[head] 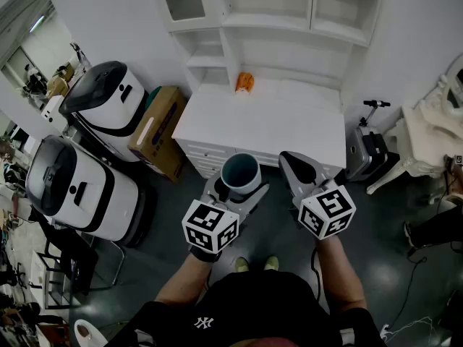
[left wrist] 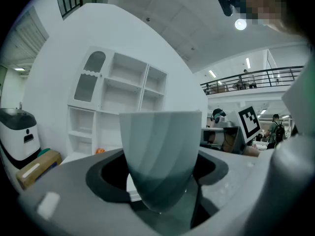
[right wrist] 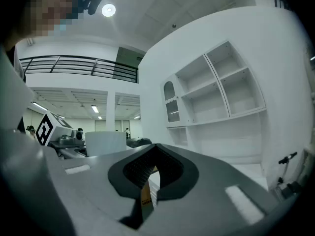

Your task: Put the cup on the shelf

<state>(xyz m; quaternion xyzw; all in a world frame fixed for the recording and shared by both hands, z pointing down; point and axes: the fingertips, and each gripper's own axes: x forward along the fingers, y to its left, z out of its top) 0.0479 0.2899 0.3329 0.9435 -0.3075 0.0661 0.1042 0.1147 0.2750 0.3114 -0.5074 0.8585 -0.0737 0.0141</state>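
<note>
White shelf unit (head: 268, 9), white counter (head: 289, 125), grey floor (head: 405, 295)

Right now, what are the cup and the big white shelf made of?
The cup looks like ceramic, or maybe plastic. Its smooth, ridged sides fade from pale grey to teal with a mostly matte finish. The shelf looks like white-painted wood or board, with flat, matte panels and straight, square edges.

Both forearms are stretched forward. The left gripper (head: 230, 194) is clamped on the cup (head: 240, 172); the jaws of the right gripper (head: 295, 165) are pressed together, empty.
</note>
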